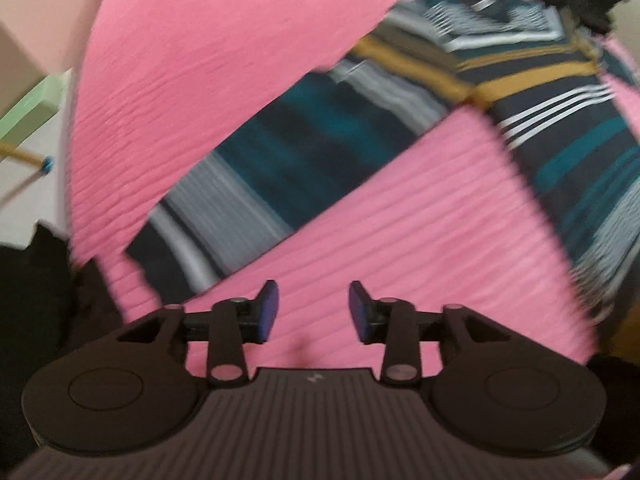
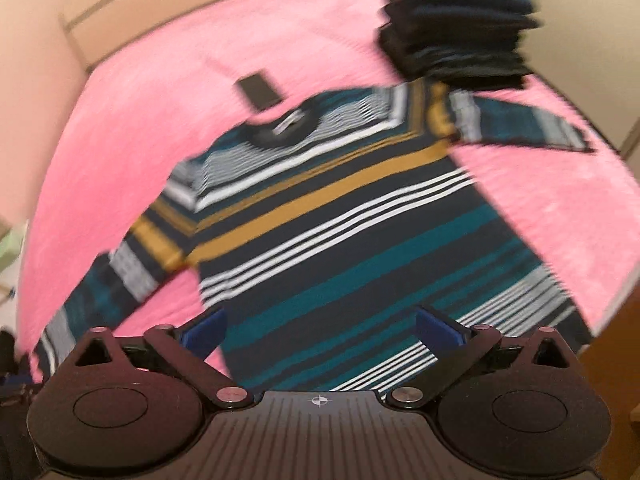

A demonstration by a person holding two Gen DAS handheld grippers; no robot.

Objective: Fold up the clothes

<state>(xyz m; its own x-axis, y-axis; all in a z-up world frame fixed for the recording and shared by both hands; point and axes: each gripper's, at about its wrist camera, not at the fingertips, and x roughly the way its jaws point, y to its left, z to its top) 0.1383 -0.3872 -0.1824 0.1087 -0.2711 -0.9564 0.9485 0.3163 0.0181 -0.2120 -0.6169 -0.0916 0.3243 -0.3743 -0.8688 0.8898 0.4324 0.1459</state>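
Sweater (image 2: 340, 216) flat on bed (image 2: 160, 92), sleeves spread both sides. Folded stack (image 2: 456, 36) behind its right shoulder, touching. Small card (image 2: 259, 92) just behind collar.

The left gripper (image 1: 314, 312) has its jaws apart, just beside the striped sweater (image 1: 304, 152). The right gripper (image 2: 320, 332) gapes wide over it.

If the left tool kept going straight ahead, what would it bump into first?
Probably the pink blanket: the open left tool has only that between its fingers. The sweater's sleeve lies just beyond, though depth is unclear.
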